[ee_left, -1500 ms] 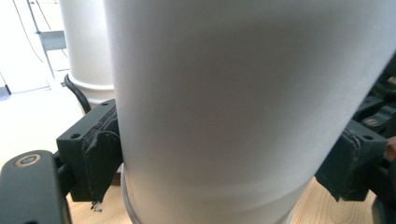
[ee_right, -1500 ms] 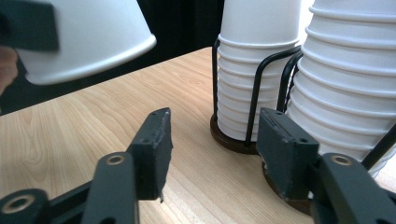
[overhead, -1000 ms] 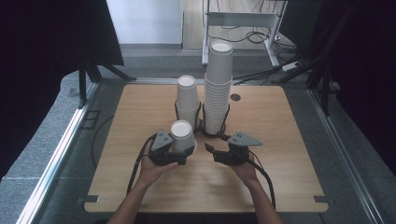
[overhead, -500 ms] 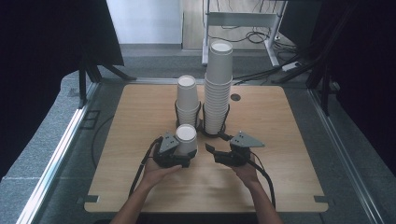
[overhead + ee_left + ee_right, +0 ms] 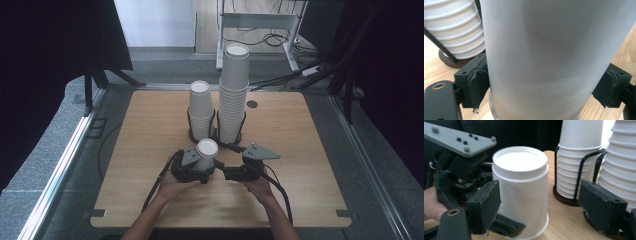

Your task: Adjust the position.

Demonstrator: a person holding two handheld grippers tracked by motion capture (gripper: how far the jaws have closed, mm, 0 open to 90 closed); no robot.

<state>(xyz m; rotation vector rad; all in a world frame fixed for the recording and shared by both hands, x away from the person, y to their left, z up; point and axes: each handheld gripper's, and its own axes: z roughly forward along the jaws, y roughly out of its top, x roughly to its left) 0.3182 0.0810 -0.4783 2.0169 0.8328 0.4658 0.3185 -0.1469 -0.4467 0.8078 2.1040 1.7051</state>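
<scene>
Place: a lab or test room set up for recording is showing here.
Table: a bare wooden table [image 5: 150,125] is standing alone on grey carpet.
Surroundings: black curtains [image 5: 55,45] are hanging on both sides.
Background: a metal frame [image 5: 260,22] is standing behind, with loose cables [image 5: 270,37] lying on the floor.
</scene>
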